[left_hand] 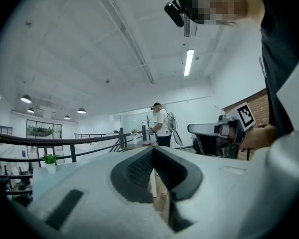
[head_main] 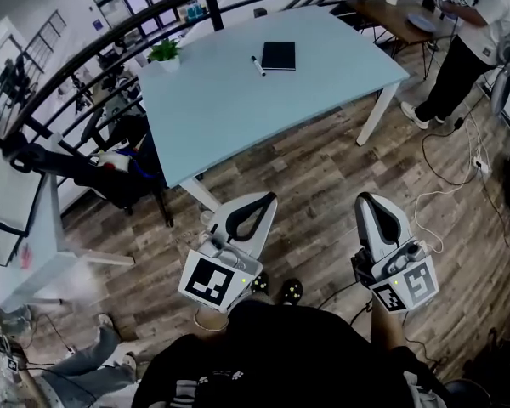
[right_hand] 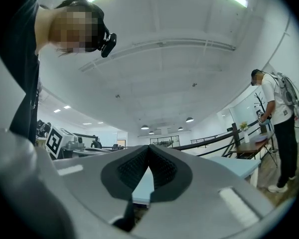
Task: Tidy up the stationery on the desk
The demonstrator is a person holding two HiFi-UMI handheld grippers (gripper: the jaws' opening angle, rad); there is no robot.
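Two items, notebook [head_main: 279, 55] and pen [head_main: 258, 66], wait upper centre on the tabletop [head_main: 238, 117].
Left gripper [head_main: 263, 202] and right gripper [head_main: 367, 201] hang low in frame, jaws pressed together on nothing, probably because both lie beyond reach.

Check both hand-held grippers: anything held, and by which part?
Nothing is held. The left hand-held gripper and the right hand-held gripper are both shut and empty. The notebook and pen lie on the table.

Both the left gripper [head_main: 253, 213] and the right gripper [head_main: 371, 215] are held side by side, roughly level, jaws closed and empty.
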